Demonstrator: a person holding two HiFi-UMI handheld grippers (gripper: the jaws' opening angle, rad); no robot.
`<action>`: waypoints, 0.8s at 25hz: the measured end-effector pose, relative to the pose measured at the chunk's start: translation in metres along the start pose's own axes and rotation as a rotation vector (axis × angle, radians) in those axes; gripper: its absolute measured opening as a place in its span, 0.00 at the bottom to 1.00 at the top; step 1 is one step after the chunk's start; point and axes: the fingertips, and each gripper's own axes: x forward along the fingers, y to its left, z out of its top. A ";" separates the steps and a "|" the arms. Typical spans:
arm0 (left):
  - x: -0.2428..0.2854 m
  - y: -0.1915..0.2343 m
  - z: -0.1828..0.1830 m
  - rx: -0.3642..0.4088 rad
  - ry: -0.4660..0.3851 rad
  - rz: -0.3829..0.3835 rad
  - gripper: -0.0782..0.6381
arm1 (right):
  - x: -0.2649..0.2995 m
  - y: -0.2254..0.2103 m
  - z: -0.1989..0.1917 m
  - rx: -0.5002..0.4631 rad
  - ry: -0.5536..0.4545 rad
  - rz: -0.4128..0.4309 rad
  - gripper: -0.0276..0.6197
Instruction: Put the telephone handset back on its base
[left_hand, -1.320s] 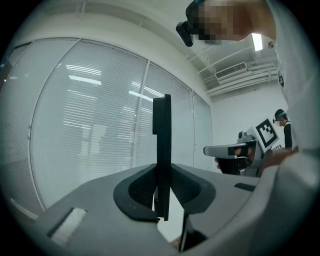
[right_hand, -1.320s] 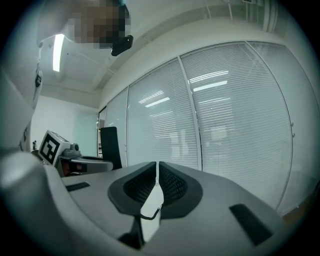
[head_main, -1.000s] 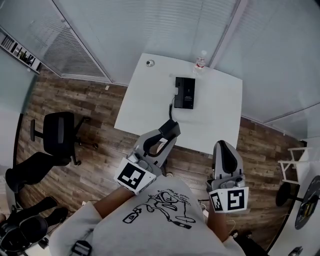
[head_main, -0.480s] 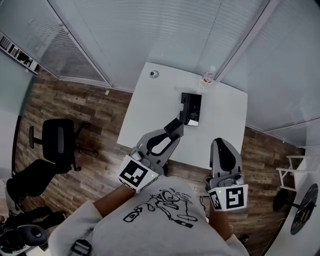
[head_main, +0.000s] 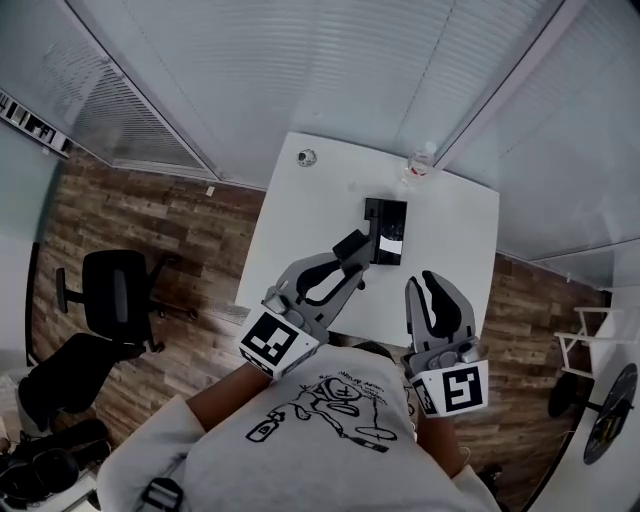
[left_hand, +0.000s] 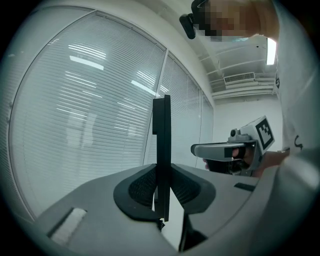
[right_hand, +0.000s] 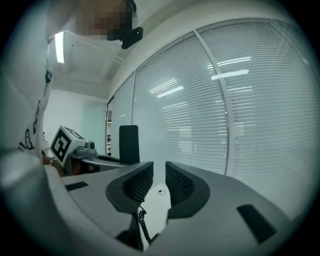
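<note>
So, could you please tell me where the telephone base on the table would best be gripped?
Probably across its narrow width, pads on the two long sides, coming down from above. The telephone base lies flat on the table, long axis pointing away from the person. The left gripper holds the handset close by its left edge, so keep clear there.

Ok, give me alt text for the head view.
Seen from above, a person's left hand-held gripper grips a black telephone handset over a white table, close to its base. The right hand-held gripper, empty, has just been opening its jaws. A clear bottle stands at the far edge.
</note>
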 end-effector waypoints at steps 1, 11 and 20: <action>0.003 0.002 -0.001 -0.003 0.004 -0.006 0.21 | 0.003 0.001 -0.004 0.001 0.010 0.010 0.13; 0.036 0.002 -0.019 -0.042 0.057 -0.079 0.21 | 0.036 0.016 -0.058 0.035 0.127 0.141 0.34; 0.054 0.001 -0.039 -0.118 0.093 -0.123 0.21 | 0.048 0.019 -0.097 0.019 0.210 0.205 0.41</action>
